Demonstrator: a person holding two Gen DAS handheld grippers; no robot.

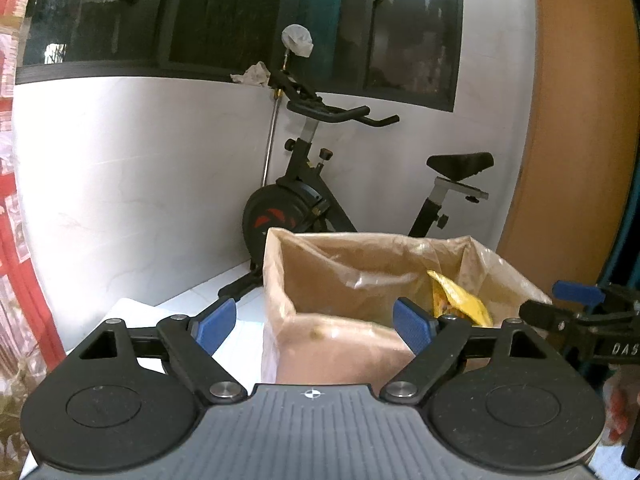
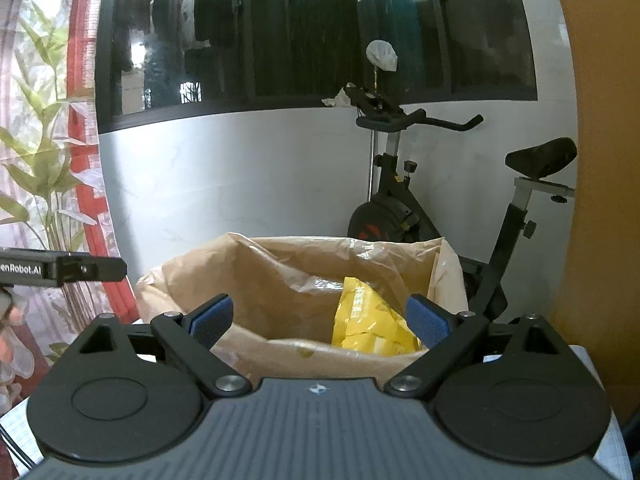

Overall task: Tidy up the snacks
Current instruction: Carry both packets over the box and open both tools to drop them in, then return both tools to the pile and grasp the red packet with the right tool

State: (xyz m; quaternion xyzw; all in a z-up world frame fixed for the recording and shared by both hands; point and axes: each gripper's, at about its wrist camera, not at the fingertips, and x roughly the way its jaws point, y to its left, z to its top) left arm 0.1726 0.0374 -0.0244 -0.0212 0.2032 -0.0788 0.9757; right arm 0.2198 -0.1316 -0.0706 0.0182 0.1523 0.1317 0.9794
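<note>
Left gripper point(image 1: 314, 326) and right gripper point(image 2: 318, 320) both spread wide, empty, near box point(image 2: 280, 352); yellow snack packet point(image 2: 372, 324) inside, likely dropped for sorting.

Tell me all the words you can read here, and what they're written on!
"enRobot.AI": cut off at the edge, on the black left tongs in the right wrist view.
"DAS": cut off, on the black right tongs in the left wrist view.
Crinkled yellow plastic snack packet inside the brown paper bag: print too blurred to read.

Left gripper point(image 1: 316, 326) and right gripper point(image 2: 320, 322) both spread wide.
</note>
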